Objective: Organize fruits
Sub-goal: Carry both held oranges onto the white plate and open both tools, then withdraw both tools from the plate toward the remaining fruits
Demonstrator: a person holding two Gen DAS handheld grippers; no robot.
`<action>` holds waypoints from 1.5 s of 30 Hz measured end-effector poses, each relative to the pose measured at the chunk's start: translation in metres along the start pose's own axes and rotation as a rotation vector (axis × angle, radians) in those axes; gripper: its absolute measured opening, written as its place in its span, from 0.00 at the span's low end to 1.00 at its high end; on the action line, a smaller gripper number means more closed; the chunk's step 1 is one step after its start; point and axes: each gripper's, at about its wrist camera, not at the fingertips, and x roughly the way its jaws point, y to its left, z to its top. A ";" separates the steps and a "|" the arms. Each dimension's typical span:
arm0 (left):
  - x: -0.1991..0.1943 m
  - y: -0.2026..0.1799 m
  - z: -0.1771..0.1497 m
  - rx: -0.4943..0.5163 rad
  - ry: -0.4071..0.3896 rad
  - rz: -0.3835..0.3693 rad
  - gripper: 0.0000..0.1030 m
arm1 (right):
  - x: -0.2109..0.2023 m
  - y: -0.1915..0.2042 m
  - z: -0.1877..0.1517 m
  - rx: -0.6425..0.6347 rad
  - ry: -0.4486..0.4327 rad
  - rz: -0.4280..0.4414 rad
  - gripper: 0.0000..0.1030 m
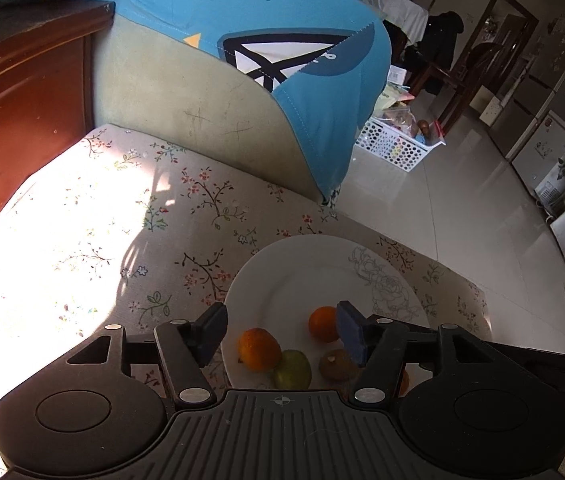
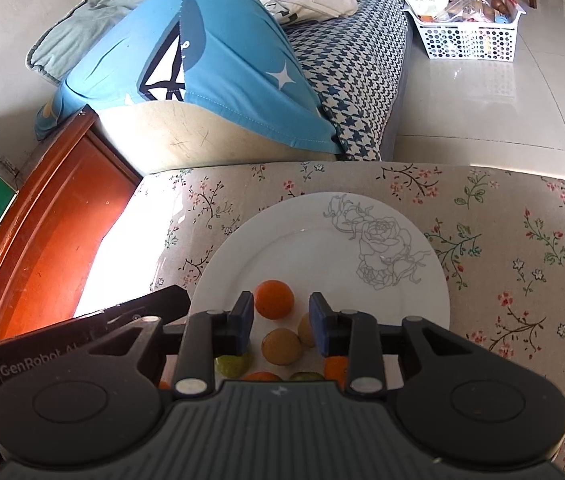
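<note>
We are holding both grippers over a white plate (image 2: pixel 402 216) that is sitting on a floral-covered stool (image 2: pixel 502 240), close to its near edge. The left gripper (image 1: pixel 282 334) is standing wide apart with nothing between its pads; under it are lying an orange fruit (image 1: pixel 258 349), a green fruit (image 1: pixel 292 369), a brown fruit (image 1: pixel 336 365) and a second orange one (image 1: pixel 322 323), all at the plate's near rim. The right gripper (image 2: pixel 280 326) is standing partly apart, gripping nothing. A yellow-brown fruit (image 2: pixel 281 346) is showing in the gap below its pads, and an orange (image 2: pixel 273 299) is lying just beyond its fingertips.
</note>
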 end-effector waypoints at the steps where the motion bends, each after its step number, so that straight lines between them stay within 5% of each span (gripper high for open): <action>1: -0.003 -0.001 0.002 0.010 -0.003 0.003 0.58 | -0.001 0.002 0.000 -0.013 -0.007 -0.005 0.31; 14: -0.048 0.018 0.002 0.024 0.004 0.123 0.74 | -0.002 0.027 -0.016 -0.136 0.027 0.041 0.32; 36: -0.080 0.073 -0.035 -0.037 0.043 0.241 0.75 | 0.019 0.095 -0.095 -0.433 0.235 0.253 0.32; 45: -0.078 0.083 -0.040 -0.054 0.064 0.280 0.75 | 0.033 0.122 -0.124 -0.533 0.251 0.283 0.32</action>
